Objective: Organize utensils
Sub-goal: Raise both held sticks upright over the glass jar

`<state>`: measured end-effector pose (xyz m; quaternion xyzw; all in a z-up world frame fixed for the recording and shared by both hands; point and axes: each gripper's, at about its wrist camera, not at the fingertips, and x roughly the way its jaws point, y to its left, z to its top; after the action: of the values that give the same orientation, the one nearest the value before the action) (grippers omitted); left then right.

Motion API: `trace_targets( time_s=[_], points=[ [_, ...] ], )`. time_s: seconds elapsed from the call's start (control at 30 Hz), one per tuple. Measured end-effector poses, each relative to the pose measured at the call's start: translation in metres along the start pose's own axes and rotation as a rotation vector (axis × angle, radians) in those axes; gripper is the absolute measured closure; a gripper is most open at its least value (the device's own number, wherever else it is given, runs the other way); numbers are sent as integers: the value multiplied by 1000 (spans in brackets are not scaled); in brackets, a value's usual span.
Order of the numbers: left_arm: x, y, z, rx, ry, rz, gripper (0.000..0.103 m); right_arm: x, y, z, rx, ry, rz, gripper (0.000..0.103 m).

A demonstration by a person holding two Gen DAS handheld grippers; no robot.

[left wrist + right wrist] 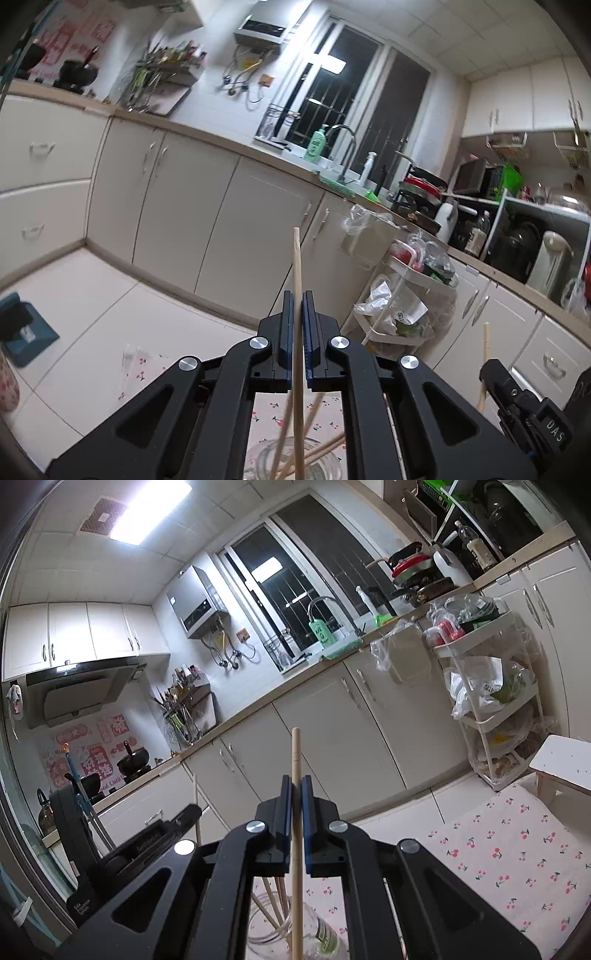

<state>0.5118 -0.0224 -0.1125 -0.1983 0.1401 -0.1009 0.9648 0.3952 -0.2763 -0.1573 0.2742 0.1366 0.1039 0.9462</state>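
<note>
My left gripper [298, 301] is shut on a wooden chopstick [296, 258] that stands nearly upright, its lower end reaching down to a glass jar [325, 461]. The jar holds several more chopsticks [317, 410] leaning at angles. My right gripper [296, 781] is shut on another upright chopstick [296, 753], whose lower end dips into the same glass jar [325, 939]. In the left wrist view the right gripper's body [524, 406] shows at the lower right with its chopstick [486, 347]. The left gripper's body [147, 843] shows at the lower left of the right wrist view.
The jar stands on a cherry-print tablecloth [498, 853]. Beyond it are cream kitchen cabinets [229, 221], a white trolley [491, 716] stuffed with bags, a white stool [565, 760] and a blue dustpan [29, 332] on the tiled floor.
</note>
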Motion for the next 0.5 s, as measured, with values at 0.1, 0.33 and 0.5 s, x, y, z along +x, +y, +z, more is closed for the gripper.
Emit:
trace_targets(
  time_s=[0.1,0.33,0.5],
  points=[
    [3,8,-3,-20,2,5,98,5,0,-2,9,-2,4,97],
    [6,7,0,-33,-47,25,98,10,0,-4,17,-5,10,97],
    [8,-3,-5,-11,-85,55,98,13,2,-4,11,-24,6,97]
  ],
)
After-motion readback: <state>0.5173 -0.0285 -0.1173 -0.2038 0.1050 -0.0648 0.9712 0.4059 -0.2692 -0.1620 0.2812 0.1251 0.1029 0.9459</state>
